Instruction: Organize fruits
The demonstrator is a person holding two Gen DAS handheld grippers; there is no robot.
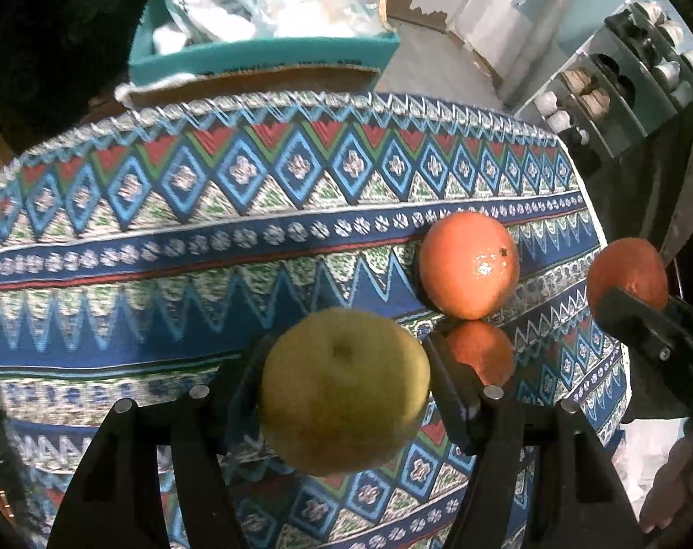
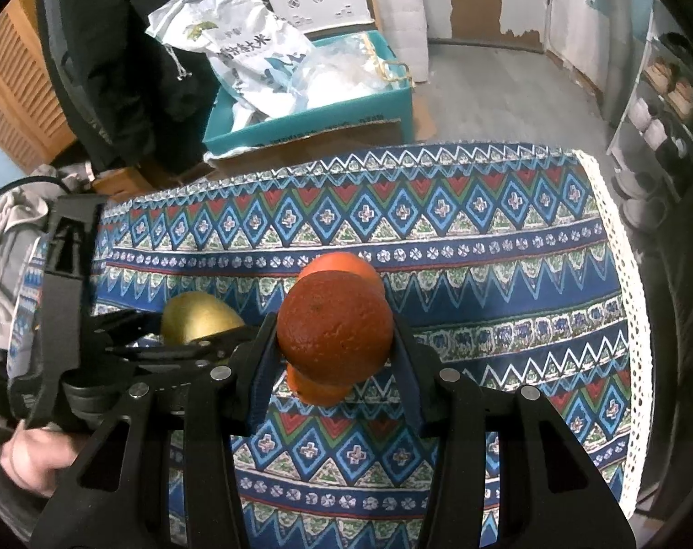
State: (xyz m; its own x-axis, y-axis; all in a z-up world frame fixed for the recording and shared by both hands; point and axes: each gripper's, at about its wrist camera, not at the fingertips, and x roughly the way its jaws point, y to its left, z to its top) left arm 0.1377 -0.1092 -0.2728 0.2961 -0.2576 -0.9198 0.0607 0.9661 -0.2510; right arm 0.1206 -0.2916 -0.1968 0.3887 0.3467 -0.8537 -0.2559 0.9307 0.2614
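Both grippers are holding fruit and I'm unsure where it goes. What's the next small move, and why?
Probably lower the right gripper and set its orange beside the two oranges on the cloth, grouping like fruit; the left gripper holds a pear.

A white bag (image 2: 250, 52) is leaning out of the teal box (image 2: 309, 121), showing large dark Chinese characters ending in "大米"; print on that box's front edge is staying too small to read.

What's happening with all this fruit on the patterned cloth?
A person is sorting fruit with two handheld grippers. The left gripper holds a yellow pear; the right gripper is shut on an orange. Two more oranges sit on the patterned tablecloth.
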